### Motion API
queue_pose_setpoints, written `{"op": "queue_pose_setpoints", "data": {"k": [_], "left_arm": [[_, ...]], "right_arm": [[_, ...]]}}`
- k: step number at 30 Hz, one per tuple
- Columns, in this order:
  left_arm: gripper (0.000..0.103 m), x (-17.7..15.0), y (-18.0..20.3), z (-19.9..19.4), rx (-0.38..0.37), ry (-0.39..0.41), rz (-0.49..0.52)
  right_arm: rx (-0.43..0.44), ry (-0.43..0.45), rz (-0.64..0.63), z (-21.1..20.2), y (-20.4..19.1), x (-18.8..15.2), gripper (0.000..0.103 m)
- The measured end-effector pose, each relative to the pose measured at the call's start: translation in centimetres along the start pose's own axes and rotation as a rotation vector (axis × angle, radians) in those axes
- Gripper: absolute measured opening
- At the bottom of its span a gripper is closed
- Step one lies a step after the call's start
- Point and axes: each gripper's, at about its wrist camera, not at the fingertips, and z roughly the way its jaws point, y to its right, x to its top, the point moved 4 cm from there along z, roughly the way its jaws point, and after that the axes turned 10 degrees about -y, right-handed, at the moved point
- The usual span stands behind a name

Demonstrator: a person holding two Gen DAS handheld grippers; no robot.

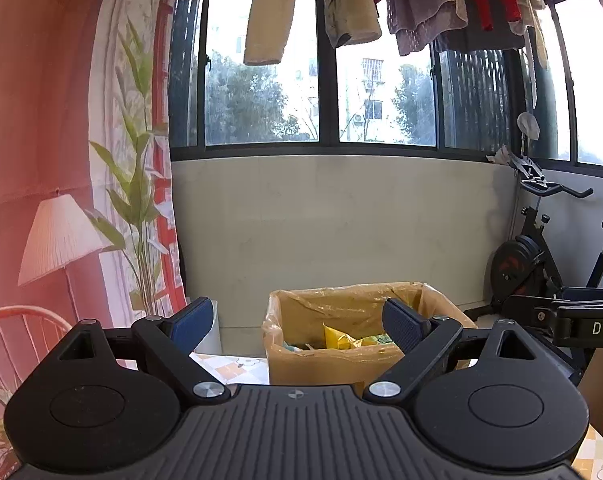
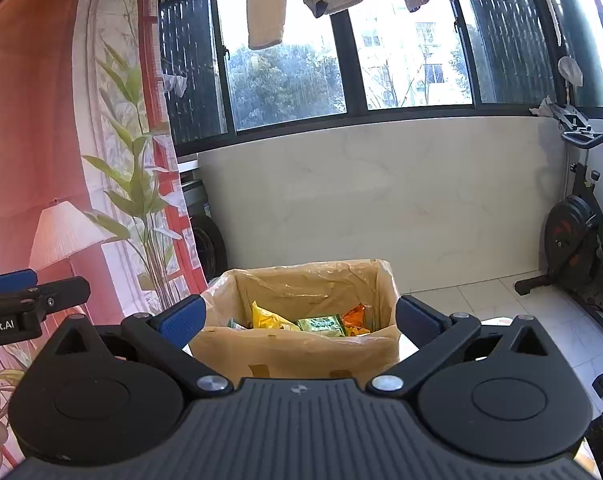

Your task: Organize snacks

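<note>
A cardboard box [image 1: 301, 364] lined with clear plastic stands on the table just ahead of both grippers; in the right wrist view the cardboard box [image 2: 297, 356] shows snack packets inside. A yellow packet [image 2: 267, 319], a green packet [image 2: 321, 325] and an orange packet [image 2: 355, 317] lie in it; the yellow packet [image 1: 339, 338] also shows in the left wrist view. My left gripper [image 1: 297, 326] is open and empty, held level before the box. My right gripper [image 2: 299, 322] is open and empty too, just short of the box's near wall.
A low wall under wide windows runs behind the box, with laundry [image 1: 341, 4] hanging above. An exercise bike [image 2: 581, 232] stands at the right on the tiled floor. A printed curtain [image 1: 61, 140] hangs at the left. The checked tabletop [image 1: 233, 366] shows beside the box.
</note>
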Motion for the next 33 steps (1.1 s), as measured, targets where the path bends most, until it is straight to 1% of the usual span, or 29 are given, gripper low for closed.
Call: {"op": "queue_pose_setpoints", "data": {"k": [8, 21, 33], "left_arm": [[0.093, -0.23, -0.05, -0.17, 0.006, -0.005, -0.013], [0.093, -0.22, -0.69, -0.45, 0.002, -0.009, -0.062], [0.093, -0.34, -0.91, -0.25, 0.000, -0.017, -0.078]], "right_arm": [[0.001, -0.001, -0.012, 0.10, -0.28, 0.14, 0.103], [0.005, 0.002, -0.031, 0.10, -0.59, 0.05, 0.103], [0.006, -0.003, -0.037, 0.12, -0.65, -0.08, 0.103]]}}
